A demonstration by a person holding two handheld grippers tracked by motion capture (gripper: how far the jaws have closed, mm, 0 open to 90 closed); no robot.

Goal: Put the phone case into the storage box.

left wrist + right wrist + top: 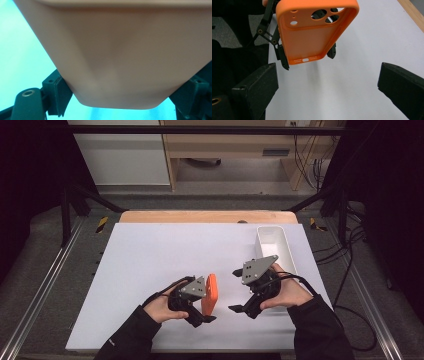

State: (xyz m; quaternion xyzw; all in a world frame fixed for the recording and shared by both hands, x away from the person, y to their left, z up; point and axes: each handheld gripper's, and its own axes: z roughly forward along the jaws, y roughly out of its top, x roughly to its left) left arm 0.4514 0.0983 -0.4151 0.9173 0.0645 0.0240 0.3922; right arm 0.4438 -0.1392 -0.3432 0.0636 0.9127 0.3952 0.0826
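Underneath, white sheet over wooden table.

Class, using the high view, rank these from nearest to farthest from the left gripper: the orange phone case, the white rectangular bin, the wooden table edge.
1. Orange phone case: gripped in the left gripper.
2. White rectangular bin: to the right, behind the other hand.
3. Wooden table edge: along the far side.

A: In the left gripper view the orange silicone phone case is a washed-out blur, cut off at the top and right edges.

B: In the right gripper view its top corner runs off the frame.

A: From above, the white rectangular plastic bin is half hidden behind the right gripper.
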